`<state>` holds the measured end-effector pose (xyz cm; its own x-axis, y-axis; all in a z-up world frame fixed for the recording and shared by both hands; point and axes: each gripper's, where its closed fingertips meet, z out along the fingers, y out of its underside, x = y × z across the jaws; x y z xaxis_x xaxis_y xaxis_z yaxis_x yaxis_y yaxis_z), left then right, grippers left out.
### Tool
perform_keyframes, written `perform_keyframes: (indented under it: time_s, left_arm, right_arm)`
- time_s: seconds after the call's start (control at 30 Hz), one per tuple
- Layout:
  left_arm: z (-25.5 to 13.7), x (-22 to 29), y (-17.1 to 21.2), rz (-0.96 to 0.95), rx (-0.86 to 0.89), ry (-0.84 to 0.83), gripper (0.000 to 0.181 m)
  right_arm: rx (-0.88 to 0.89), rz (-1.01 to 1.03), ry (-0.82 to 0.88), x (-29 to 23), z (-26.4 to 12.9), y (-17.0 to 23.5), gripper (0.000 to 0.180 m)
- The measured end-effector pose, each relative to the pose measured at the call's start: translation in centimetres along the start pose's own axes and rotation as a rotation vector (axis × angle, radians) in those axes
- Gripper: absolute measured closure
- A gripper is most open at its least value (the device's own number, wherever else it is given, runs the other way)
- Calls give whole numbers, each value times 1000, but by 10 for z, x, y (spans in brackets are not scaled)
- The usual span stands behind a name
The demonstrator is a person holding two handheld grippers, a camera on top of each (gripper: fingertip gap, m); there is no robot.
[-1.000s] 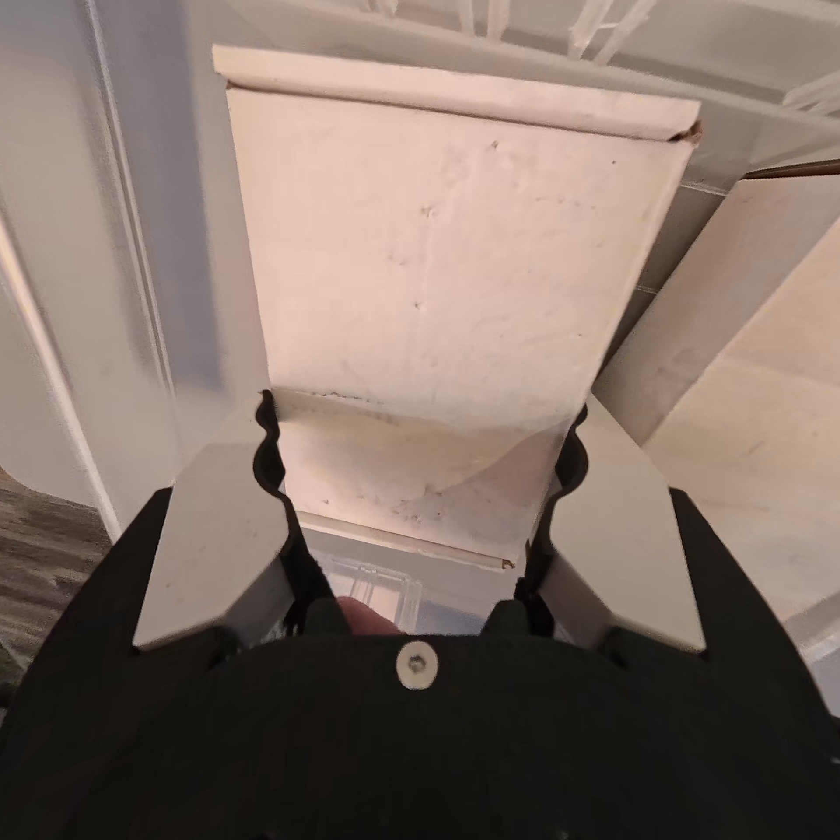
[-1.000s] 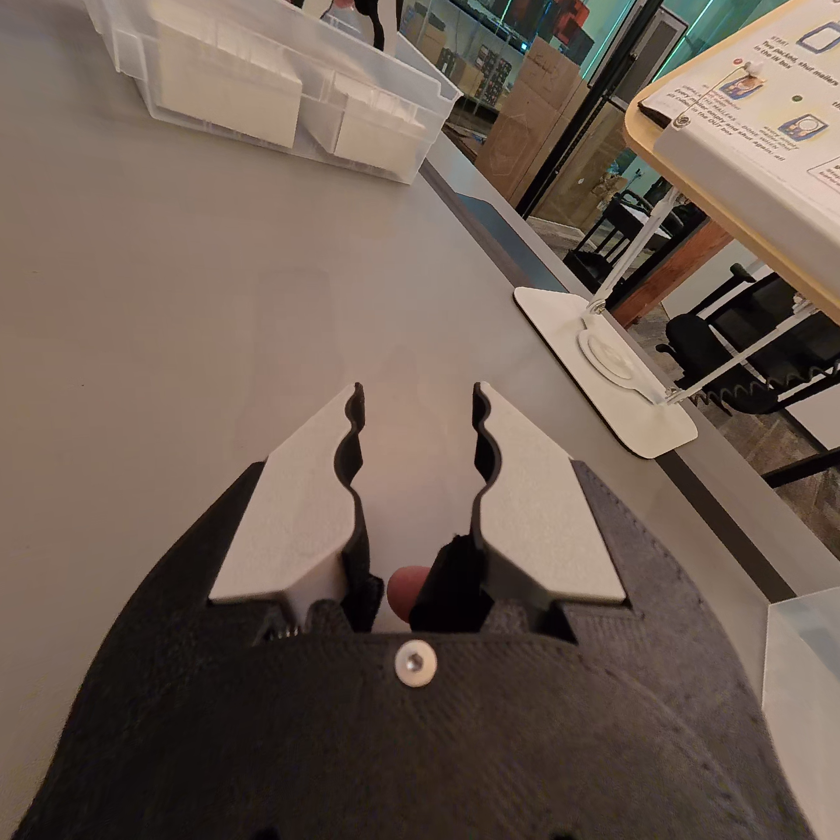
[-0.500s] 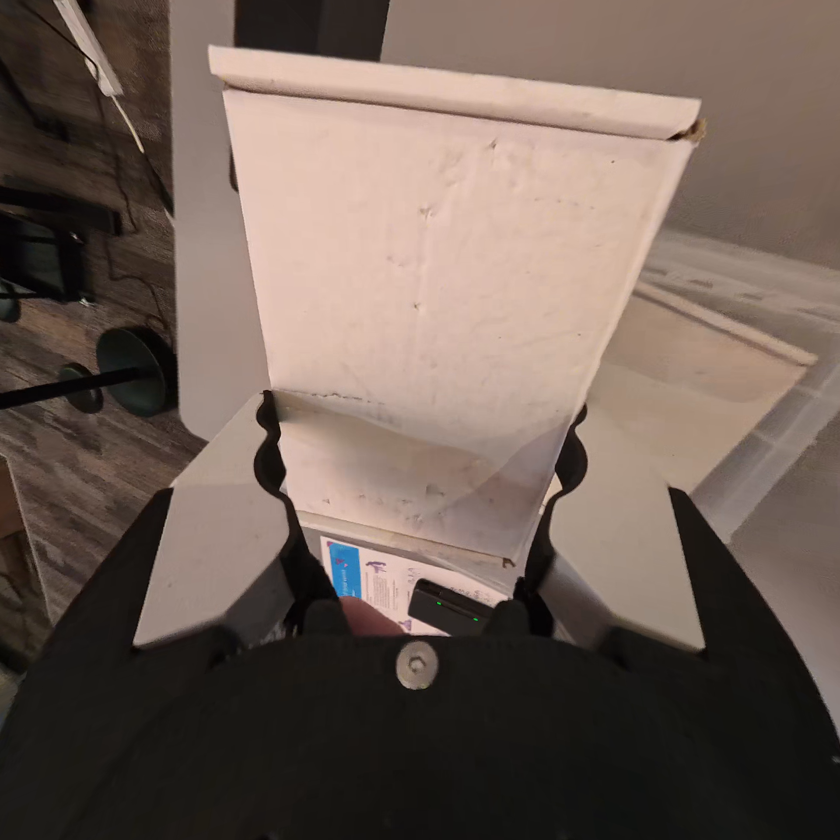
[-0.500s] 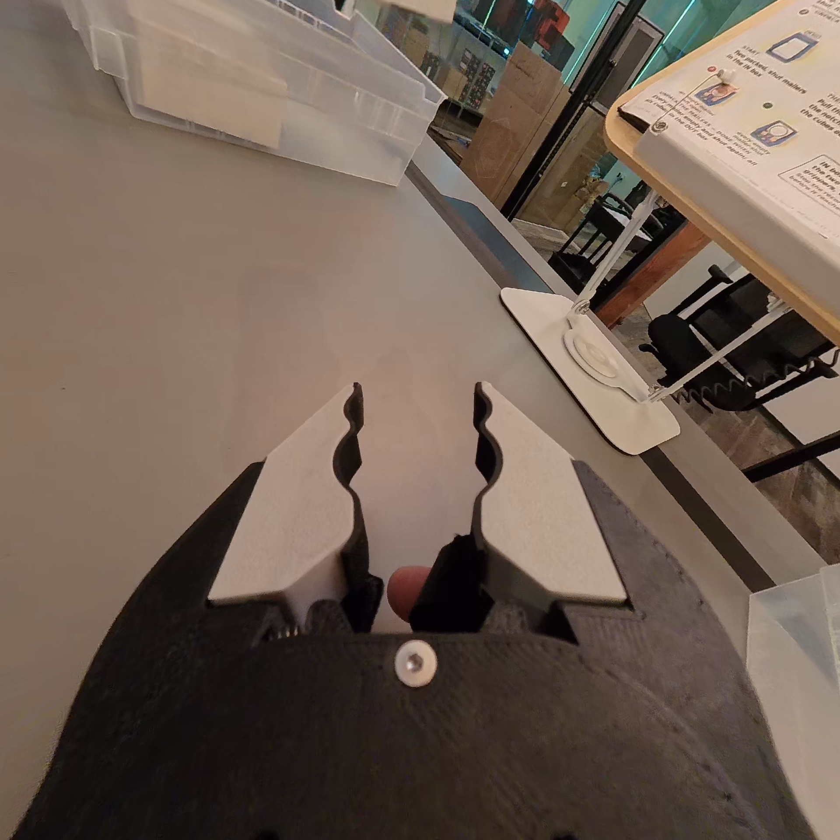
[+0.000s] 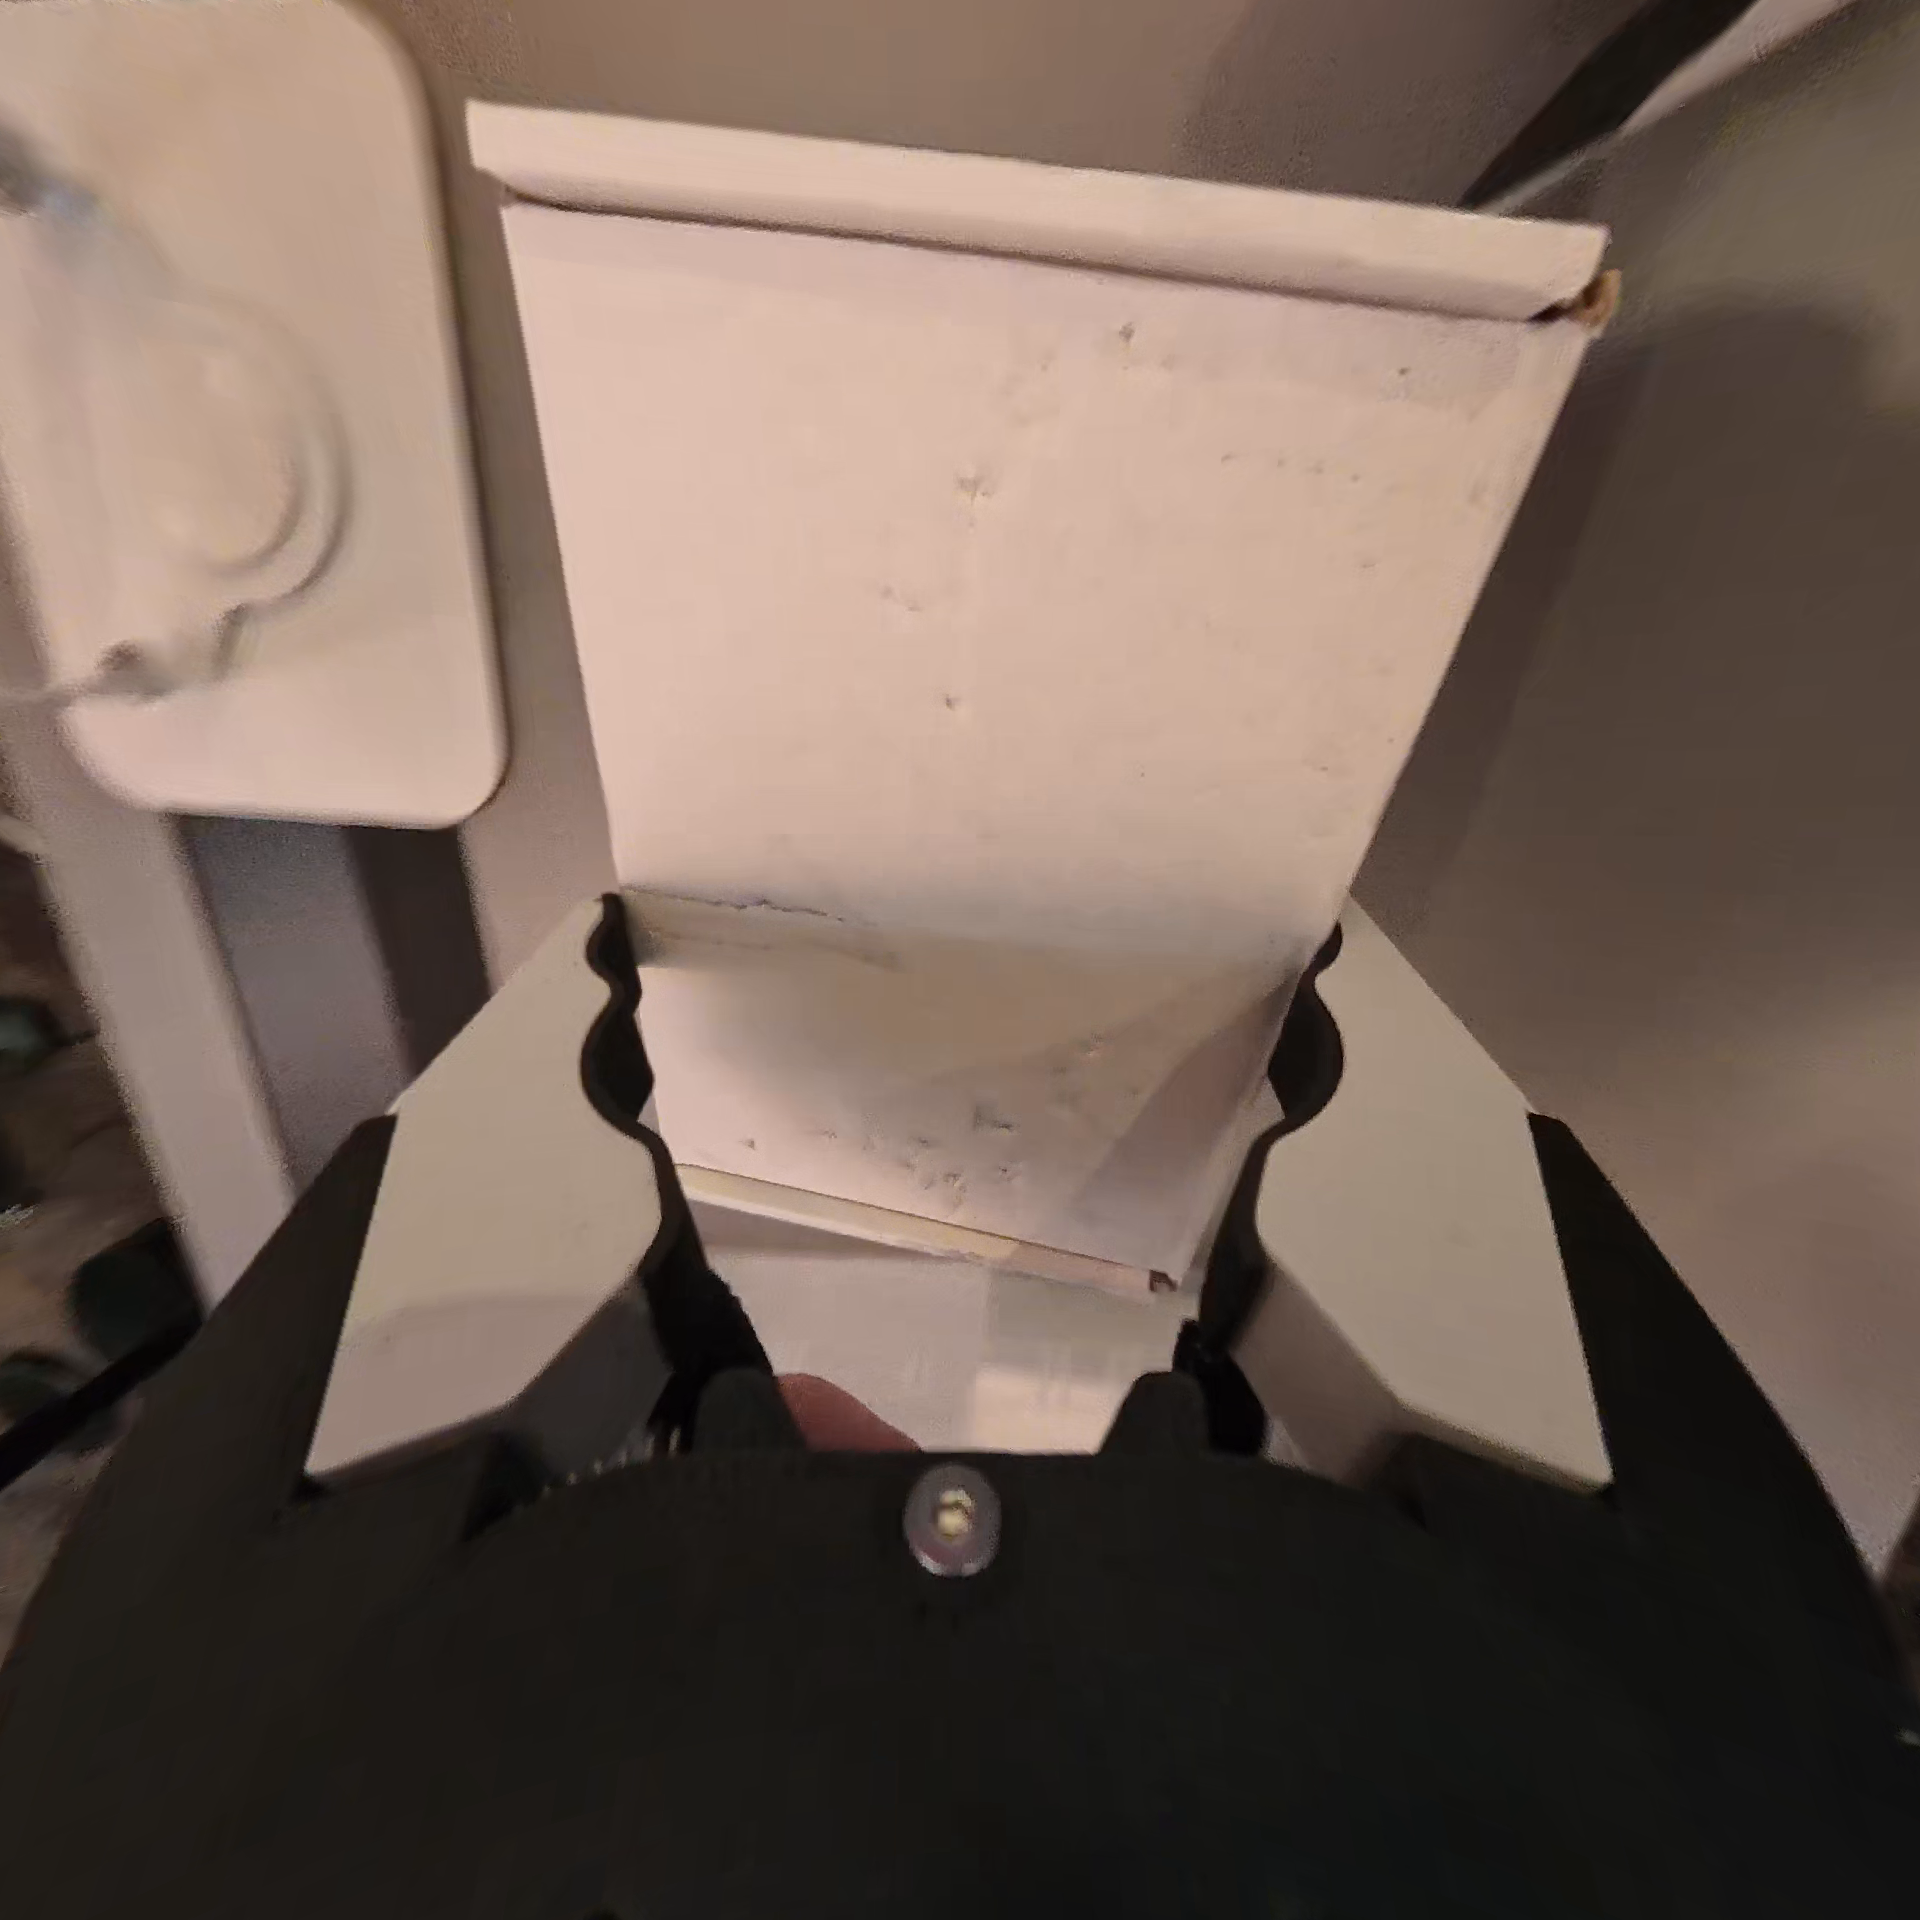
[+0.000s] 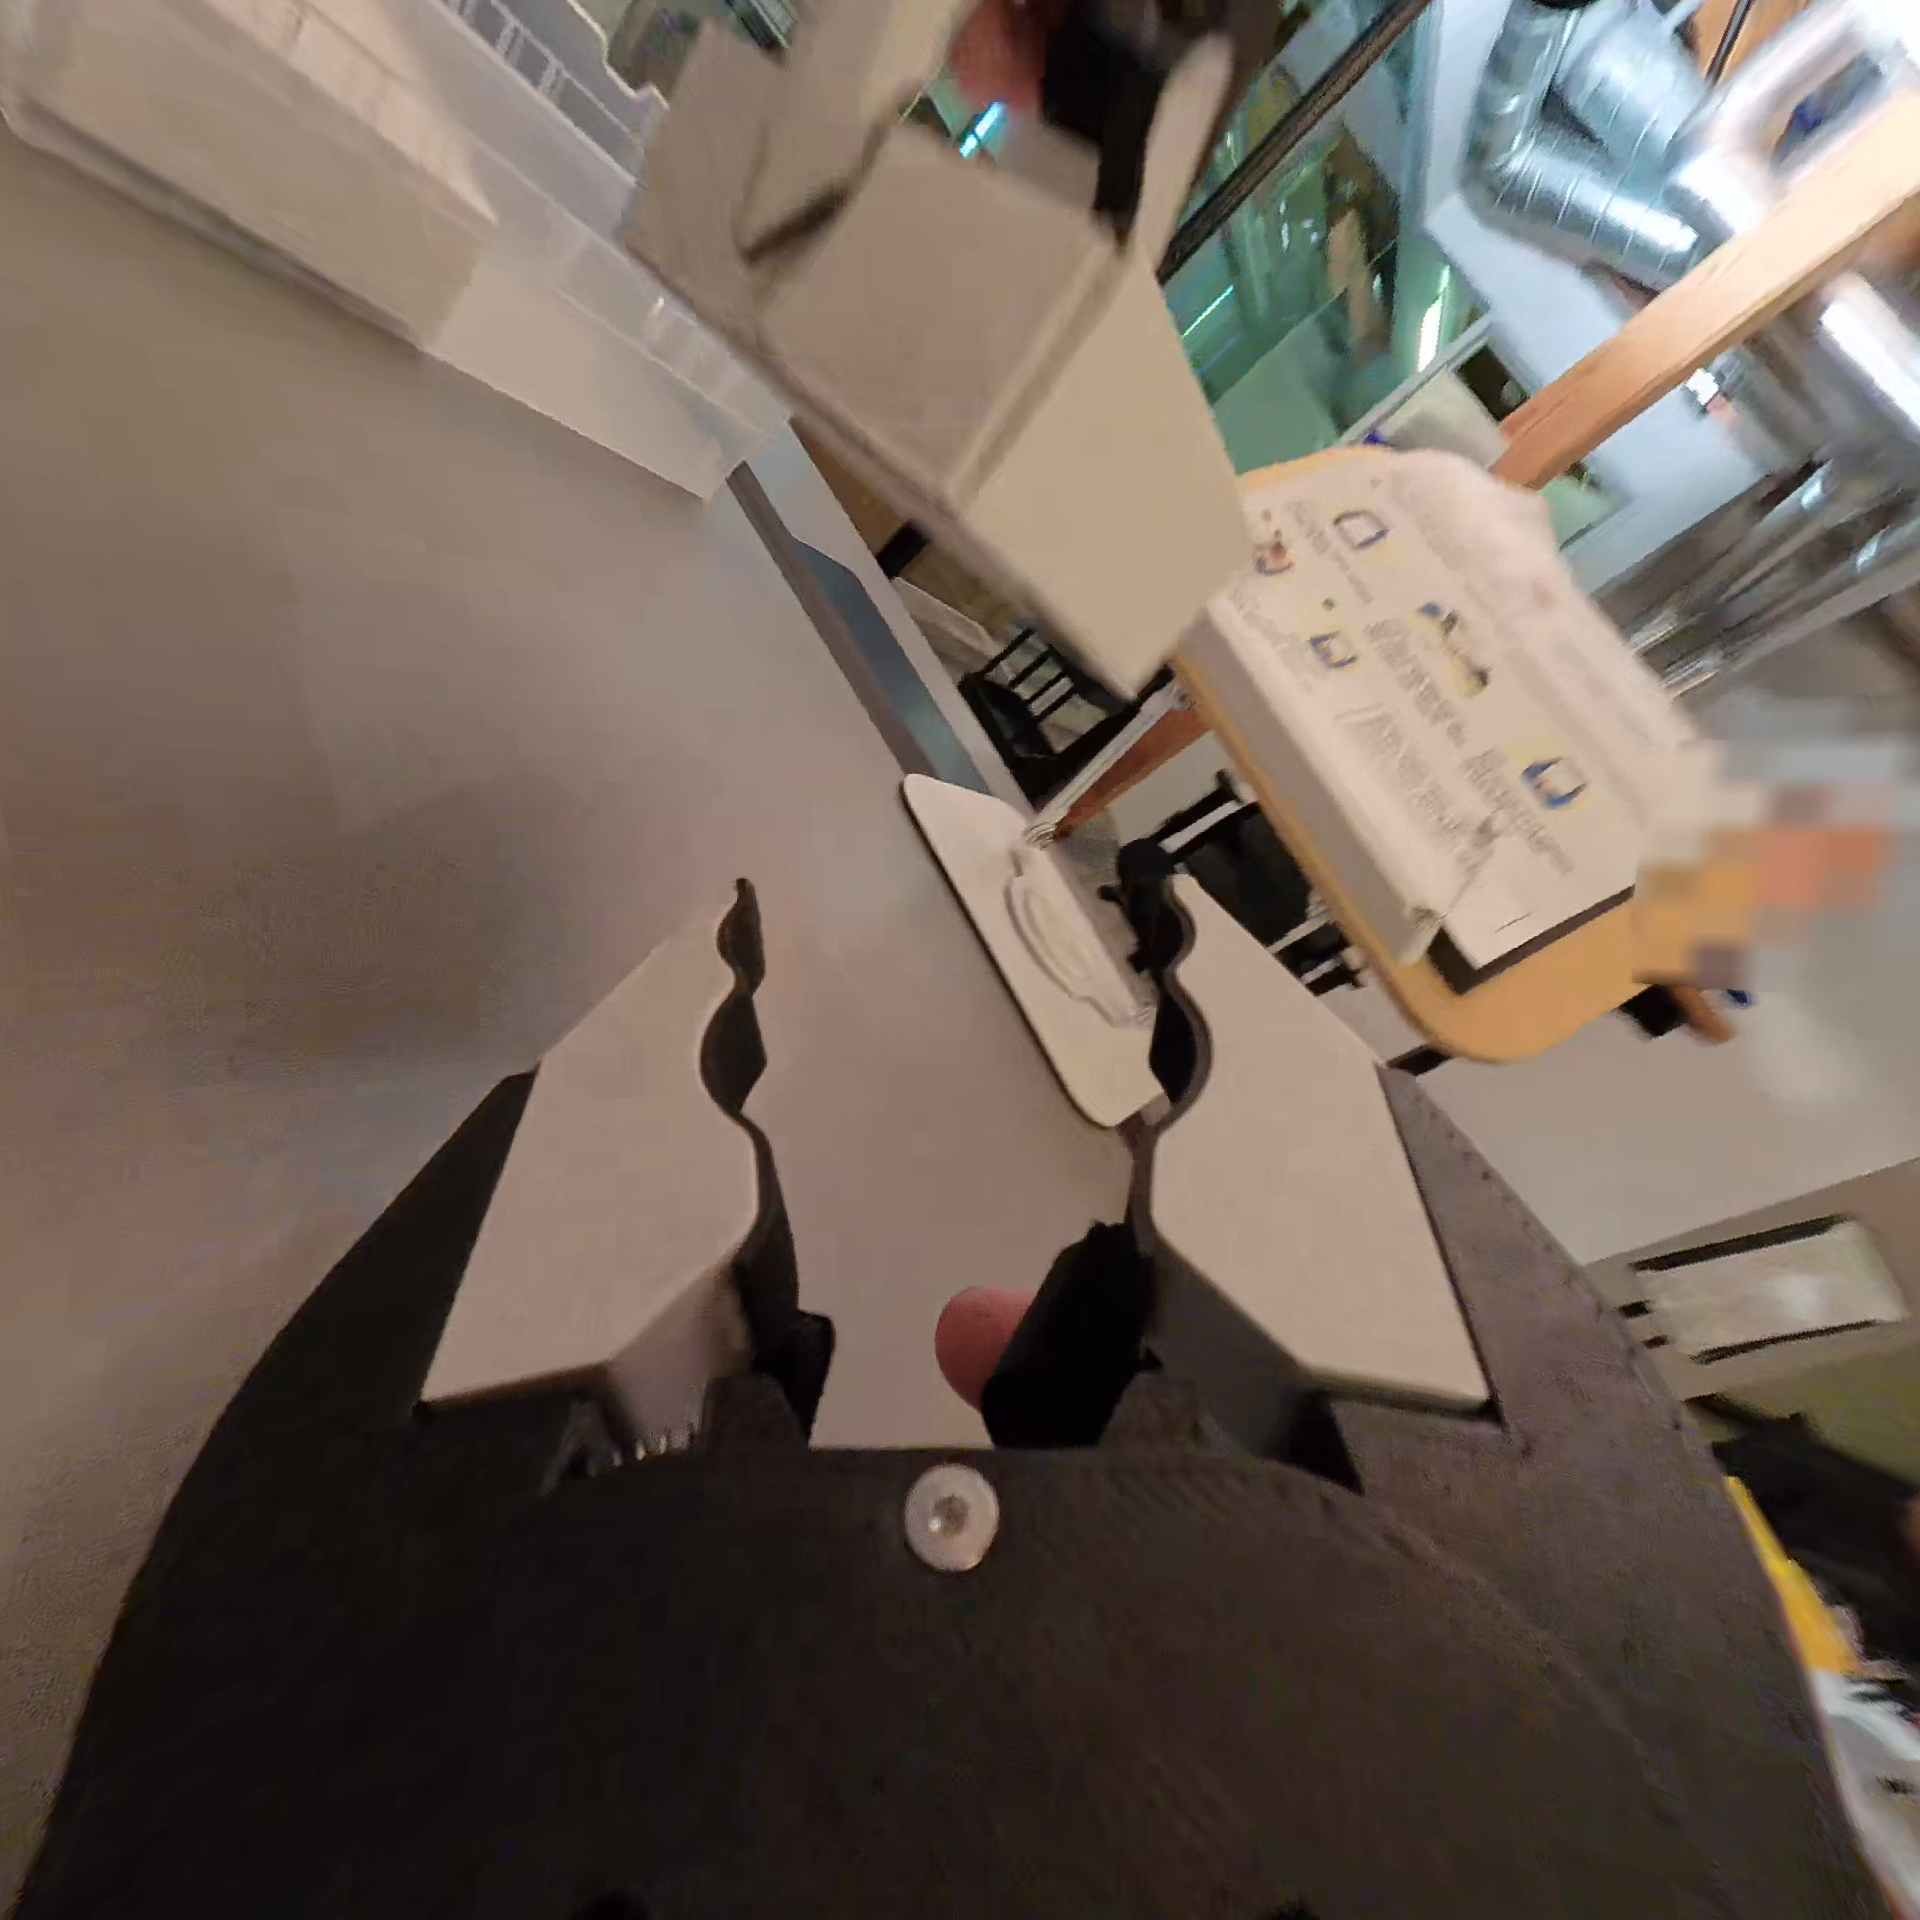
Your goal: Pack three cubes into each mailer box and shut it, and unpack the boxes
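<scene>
My left gripper (image 5: pixel 971 925) is shut on a closed white mailer box (image 5: pixel 1018 623), one finger on each side of its near end. The box stands out forward and is held in the air. The right wrist view, which is blurred, shows the same box (image 6: pixel 997 395) at the top, above the grey table (image 6: pixel 312 727), with the left gripper (image 6: pixel 945 229) around it. My right gripper (image 6: pixel 951 904) is open and empty, low over the table. No cubes show.
A clear plastic bin (image 6: pixel 582 301) with white boxes stands at the far left of the table. A white stand base (image 6: pixel 987 862) sits by the table's right edge and also shows in the left wrist view (image 5: pixel 260 468). It carries an instruction board (image 6: pixel 1455 727).
My left gripper has swung the box away from the bin and out over the table, into the right wrist view. My right gripper has opened wider and tilted.
</scene>
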<state>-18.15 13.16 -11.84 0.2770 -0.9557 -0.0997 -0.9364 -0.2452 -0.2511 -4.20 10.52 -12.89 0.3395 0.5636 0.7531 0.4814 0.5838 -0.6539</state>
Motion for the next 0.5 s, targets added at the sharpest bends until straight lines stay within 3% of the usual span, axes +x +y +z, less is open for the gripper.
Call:
perform_keyframes:
  time_s: [0.23,0.43,0.5]
  left_arm:
    - [82,32,-46,-62,-51,184,58]
    - [107,30,-45,-159,-134,219,58]
    - [106,33,-53,-220,-103,275,58]
  right_arm:
    - [-39,-320,56,-8,0,-5,105]
    - [-121,-483,-23,-30,12,18,94]
    - [-144,-508,-77,-44,14,22,101]
